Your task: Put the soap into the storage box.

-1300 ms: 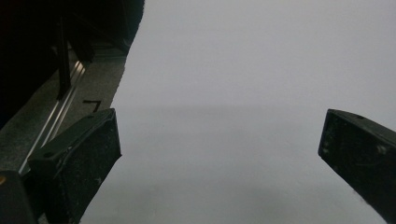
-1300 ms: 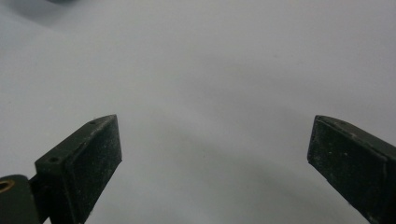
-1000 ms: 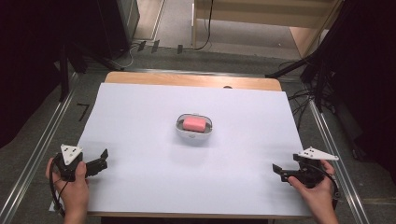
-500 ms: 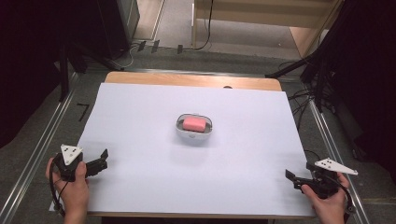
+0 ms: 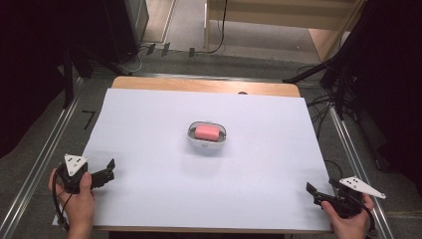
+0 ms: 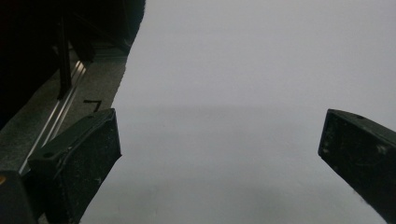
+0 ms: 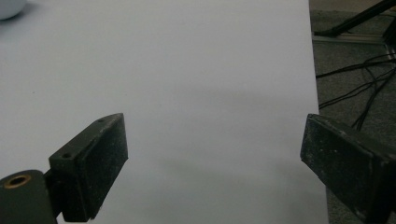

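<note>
Near desk (image 5: pixel 149 114) centre sat bowl (image 5: pixel 207 138) w/ pink block (image 5: pixel 206 132); left gripper (image 5: pixel 102 175) & right gripper (image 5: pixel 321 196), well apart from bowl at near corners, fingers wide open, empty, apparently parked.

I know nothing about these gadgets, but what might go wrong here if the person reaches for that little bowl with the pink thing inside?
The right gripper sits at the table's near right edge, above trailing cables; a snag seems possible. The bowl looks small and light, so either open gripper, the left gripper included, might push or tip it rather than grasp it. The pink block lies loose inside and could tumble out.
</note>
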A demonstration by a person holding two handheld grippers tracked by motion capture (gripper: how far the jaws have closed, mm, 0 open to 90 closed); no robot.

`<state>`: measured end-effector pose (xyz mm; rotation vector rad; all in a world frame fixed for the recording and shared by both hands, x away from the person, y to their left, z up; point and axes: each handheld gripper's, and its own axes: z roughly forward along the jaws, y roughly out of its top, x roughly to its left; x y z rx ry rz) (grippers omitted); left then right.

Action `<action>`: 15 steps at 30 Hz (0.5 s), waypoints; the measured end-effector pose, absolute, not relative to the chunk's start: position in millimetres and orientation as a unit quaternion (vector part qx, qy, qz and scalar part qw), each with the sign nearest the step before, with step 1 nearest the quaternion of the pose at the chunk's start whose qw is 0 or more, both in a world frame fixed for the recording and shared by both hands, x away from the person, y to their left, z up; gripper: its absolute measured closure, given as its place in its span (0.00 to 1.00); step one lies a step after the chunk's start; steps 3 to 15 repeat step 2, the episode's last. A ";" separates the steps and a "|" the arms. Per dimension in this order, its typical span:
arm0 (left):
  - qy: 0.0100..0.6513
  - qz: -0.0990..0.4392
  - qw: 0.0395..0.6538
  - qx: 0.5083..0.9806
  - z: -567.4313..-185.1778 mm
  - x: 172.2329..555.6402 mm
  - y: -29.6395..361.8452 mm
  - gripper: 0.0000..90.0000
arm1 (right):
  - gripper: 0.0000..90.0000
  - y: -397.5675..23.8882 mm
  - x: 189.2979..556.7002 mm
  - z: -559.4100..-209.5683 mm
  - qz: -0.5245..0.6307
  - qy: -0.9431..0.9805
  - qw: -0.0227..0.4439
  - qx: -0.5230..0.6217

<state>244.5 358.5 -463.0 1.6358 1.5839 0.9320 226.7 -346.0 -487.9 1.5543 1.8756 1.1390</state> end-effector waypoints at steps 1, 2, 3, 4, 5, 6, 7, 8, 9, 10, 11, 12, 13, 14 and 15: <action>0.608 0.356 0.334 0.626 -463.0 244.6 358.5 0.00 | 0.09 -345.0 226.1 -487.1 0.410 0.679 0.228 0.565; 0.608 0.356 0.334 0.626 -463.0 244.6 358.5 0.00 | 0.09 -344.1 226.0 -486.3 0.409 0.680 0.231 0.563; 0.608 0.356 0.334 0.626 -463.0 244.6 358.5 0.00 | 0.09 -344.1 226.0 -486.3 0.409 0.680 0.231 0.563; 0.608 0.356 0.334 0.626 -463.0 244.6 358.5 0.00 | 0.09 -344.1 226.0 -486.3 0.409 0.680 0.231 0.563; 0.608 0.356 0.334 0.626 -463.0 244.6 358.5 0.00 | 0.09 -344.1 226.0 -486.3 0.409 0.680 0.231 0.563; 0.608 0.356 0.334 0.626 -463.0 244.6 358.5 0.00 | 0.09 -344.1 226.0 -486.3 0.409 0.680 0.231 0.563; 0.608 0.356 0.334 0.626 -463.0 244.6 358.5 0.00 | 0.09 -344.1 226.0 -486.3 0.409 0.680 0.231 0.563; 0.608 0.356 0.334 0.626 -463.0 244.6 358.5 0.00 | 0.09 -344.1 226.0 -486.3 0.409 0.680 0.231 0.563; 0.608 0.356 0.334 0.626 -463.0 244.6 358.5 0.00 | 0.09 -344.1 226.0 -486.3 0.409 0.680 0.231 0.563; 0.608 0.356 0.334 0.626 -463.0 244.6 358.5 0.00 | 0.09 -344.1 226.0 -486.3 0.409 0.680 0.231 0.563; 0.608 0.356 0.334 0.626 -463.0 244.6 358.5 0.00 | 0.09 -344.1 226.0 -486.3 0.409 0.680 0.231 0.563; 0.608 0.356 0.334 0.626 -463.0 244.6 358.5 0.00 | 0.09 -344.1 226.0 -486.3 0.409 0.680 0.231 0.563; 0.608 0.356 0.334 0.626 -463.0 244.6 358.5 0.00 | 0.09 -344.1 226.0 -486.3 0.409 0.680 0.231 0.563; 0.608 0.356 0.334 0.626 -463.0 244.6 358.5 0.00 | 0.09 -344.1 226.0 -486.3 0.409 0.680 0.231 0.563; 0.608 0.356 0.334 0.626 -463.0 244.6 358.5 0.00 | 0.09 -344.1 226.0 -486.3 0.409 0.680 0.231 0.563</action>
